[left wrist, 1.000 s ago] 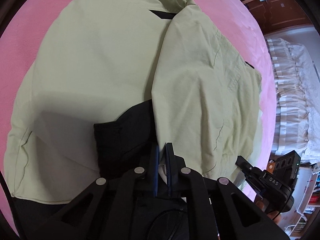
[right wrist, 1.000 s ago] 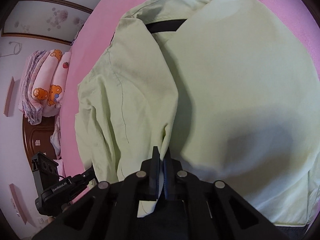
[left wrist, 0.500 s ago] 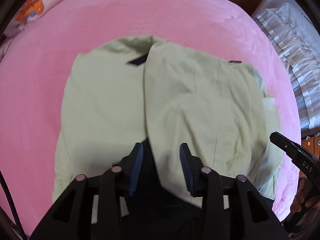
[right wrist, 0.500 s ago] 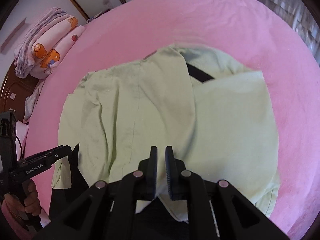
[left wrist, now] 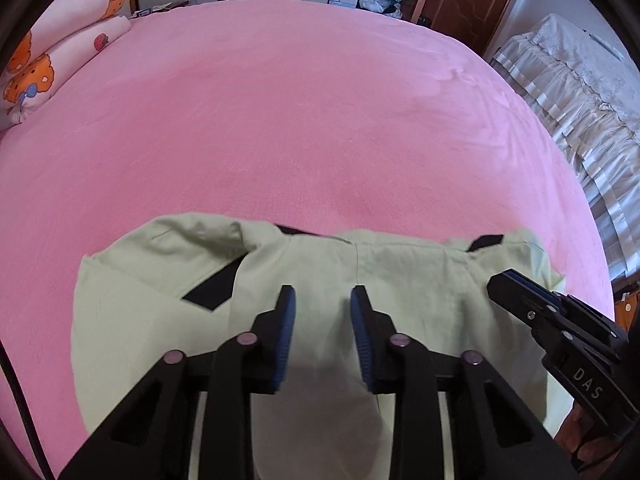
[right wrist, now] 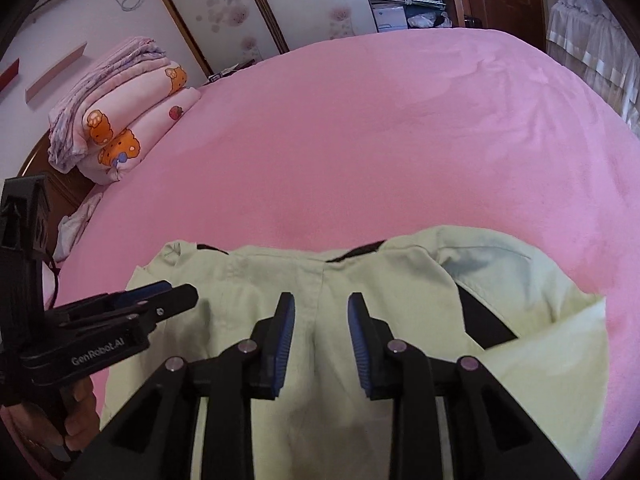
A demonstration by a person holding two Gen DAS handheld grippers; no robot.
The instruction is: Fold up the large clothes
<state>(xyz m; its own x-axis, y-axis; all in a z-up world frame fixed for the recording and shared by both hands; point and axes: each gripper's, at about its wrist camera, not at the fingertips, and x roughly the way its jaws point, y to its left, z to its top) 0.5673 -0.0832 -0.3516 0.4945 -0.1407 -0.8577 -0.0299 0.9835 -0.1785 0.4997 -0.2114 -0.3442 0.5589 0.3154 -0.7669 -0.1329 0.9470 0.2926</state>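
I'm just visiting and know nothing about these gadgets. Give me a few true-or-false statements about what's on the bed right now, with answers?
1. The light green garment lies on a pink bedspread. True.
2. The left gripper is pinching the garment. False: nothing sits between its fingers.
3. Folded blankets with orange cartoon prints sit at the bed's far left. True.
4. The right gripper holds a black sock. False: it holds nothing.
5. The garment shows black patches. True.
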